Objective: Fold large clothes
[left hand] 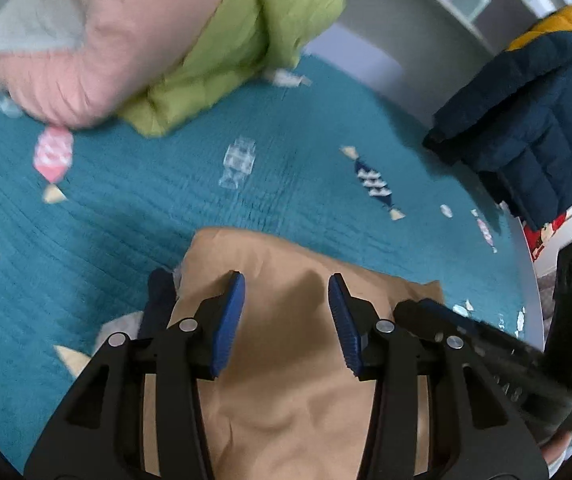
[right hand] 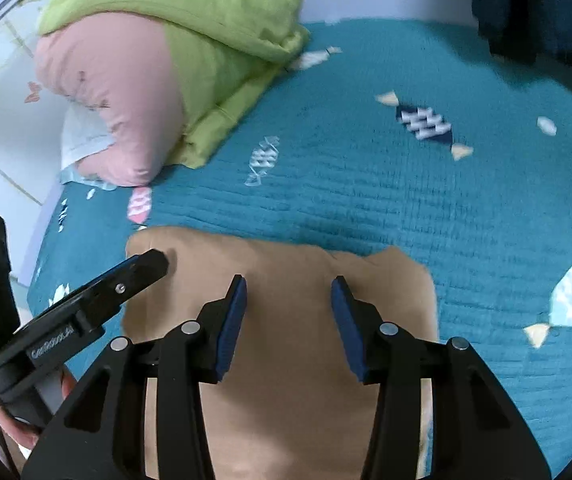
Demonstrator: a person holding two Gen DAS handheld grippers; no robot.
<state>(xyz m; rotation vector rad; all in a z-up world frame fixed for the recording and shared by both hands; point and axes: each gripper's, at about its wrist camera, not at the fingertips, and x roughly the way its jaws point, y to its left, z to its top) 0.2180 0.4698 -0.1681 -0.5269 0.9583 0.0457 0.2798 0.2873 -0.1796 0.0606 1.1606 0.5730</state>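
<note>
Your left gripper hangs with its blue pads spread wide over the tan garment on the teal bedspread. The right gripper crosses at lower right, its tip apparently on the cloth's edge; blur hides contact.

Matt tan cloth garment lies on ribbed, quilted teal bedspread.
</note>
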